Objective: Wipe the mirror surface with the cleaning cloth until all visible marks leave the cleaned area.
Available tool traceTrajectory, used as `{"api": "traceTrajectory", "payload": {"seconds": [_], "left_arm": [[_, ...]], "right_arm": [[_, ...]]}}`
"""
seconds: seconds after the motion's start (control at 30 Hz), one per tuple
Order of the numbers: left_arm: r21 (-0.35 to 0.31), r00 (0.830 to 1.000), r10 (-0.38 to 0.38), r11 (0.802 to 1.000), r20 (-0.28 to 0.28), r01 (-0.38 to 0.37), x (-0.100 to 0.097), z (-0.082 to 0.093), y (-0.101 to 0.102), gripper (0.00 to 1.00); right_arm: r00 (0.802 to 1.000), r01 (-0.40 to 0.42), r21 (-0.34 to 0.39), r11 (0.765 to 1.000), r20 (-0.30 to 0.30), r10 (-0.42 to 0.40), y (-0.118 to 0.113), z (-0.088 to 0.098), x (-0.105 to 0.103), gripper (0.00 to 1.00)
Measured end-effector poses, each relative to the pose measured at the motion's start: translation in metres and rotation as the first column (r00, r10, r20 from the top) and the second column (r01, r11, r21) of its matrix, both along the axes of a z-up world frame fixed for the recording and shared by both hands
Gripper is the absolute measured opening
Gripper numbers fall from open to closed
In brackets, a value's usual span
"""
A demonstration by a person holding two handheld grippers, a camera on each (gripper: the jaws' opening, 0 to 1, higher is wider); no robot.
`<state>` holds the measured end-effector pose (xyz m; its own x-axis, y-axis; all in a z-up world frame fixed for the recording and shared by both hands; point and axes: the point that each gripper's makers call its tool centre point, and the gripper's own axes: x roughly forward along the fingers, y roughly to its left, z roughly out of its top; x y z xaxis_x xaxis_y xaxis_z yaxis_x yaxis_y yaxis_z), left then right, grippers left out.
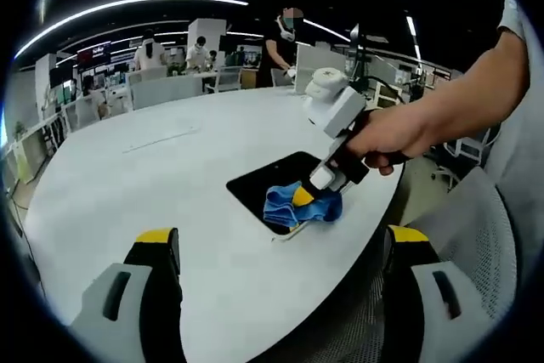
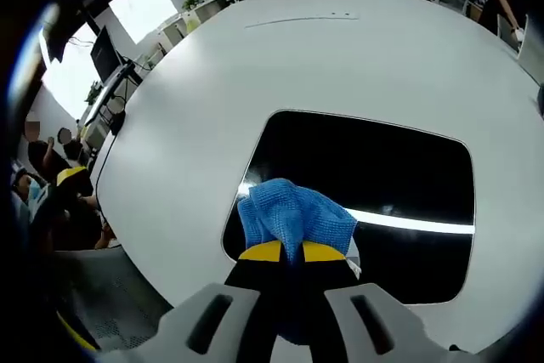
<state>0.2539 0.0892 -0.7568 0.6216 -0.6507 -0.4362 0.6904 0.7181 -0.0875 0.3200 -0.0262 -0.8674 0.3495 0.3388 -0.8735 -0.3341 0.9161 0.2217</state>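
A dark rectangular mirror (image 2: 382, 167) lies flat on the white table (image 2: 195, 108); it also shows as a black patch, the mirror (image 1: 268, 183), near the table's right edge. My right gripper (image 2: 291, 252) is shut on a blue cleaning cloth (image 2: 289, 214), pressing it onto the mirror's near left part. Seen from the left gripper view, the right gripper (image 1: 316, 197) is held by a hand and bears down on the blue cloth (image 1: 280, 204). My left gripper (image 1: 280, 248) is open, its yellow-tipped jaws wide apart above the table's near edge, holding nothing.
A mesh office chair (image 1: 476, 235) stands at the table's right side. The person's arm (image 1: 442, 116) reaches in from the right. A thin strip (image 1: 161, 138) lies far across the table. Desks, monitors and several people fill the background.
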Motion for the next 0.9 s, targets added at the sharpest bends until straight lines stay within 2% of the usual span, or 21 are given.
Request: {"api": "traceTrajectory", "payload": {"seconds": [0.07, 0.2, 0.27, 0.37, 0.57, 0.77, 0.83, 0.9], "left_arm": [[-0.011, 1.000, 0.014, 1.000, 0.007, -0.014, 0.005, 0.003, 0.004, 0.99], [-0.067, 0.997, 0.075, 0.995, -0.015, -0.076, 0.015, 0.003, 0.012, 0.99], [-0.042, 0.997, 0.083, 0.996, -0.003, -0.083, 0.016, -0.001, 0.011, 0.99], [0.008, 0.999, 0.051, 0.999, 0.009, -0.051, 0.012, -0.008, 0.006, 0.99], [0.034, 0.999, 0.037, 0.999, 0.006, -0.037, 0.010, -0.012, 0.006, 0.96], [0.027, 0.999, 0.047, 0.999, 0.021, -0.047, 0.012, -0.009, 0.008, 0.97], [0.033, 0.998, 0.047, 0.998, 0.047, -0.049, 0.015, -0.008, 0.009, 0.99], [0.021, 0.998, 0.050, 0.998, 0.040, -0.051, 0.014, -0.007, 0.009, 0.99]], "right_arm": [[1.000, 0.000, 0.003, 1.000, -0.003, 0.000, -0.001, 0.000, -0.002, 0.01], [1.000, 0.004, 0.009, 1.000, -0.006, -0.003, -0.002, 0.000, -0.004, 0.01], [1.000, 0.005, 0.012, 1.000, -0.009, -0.005, -0.002, 0.000, -0.006, 0.01], [1.000, -0.001, 0.013, 1.000, -0.009, 0.001, -0.002, 0.000, -0.008, 0.01], [1.000, -0.009, 0.018, 1.000, -0.006, 0.009, -0.002, 0.000, -0.008, 0.01], [1.000, -0.012, 0.020, 1.000, -0.008, 0.013, -0.002, 0.000, -0.008, 0.01], [1.000, -0.019, 0.021, 1.000, -0.005, 0.019, -0.001, 0.000, -0.009, 0.01], [1.000, -0.014, 0.033, 0.999, -0.011, 0.014, -0.002, 0.000, -0.008, 0.01]]}}
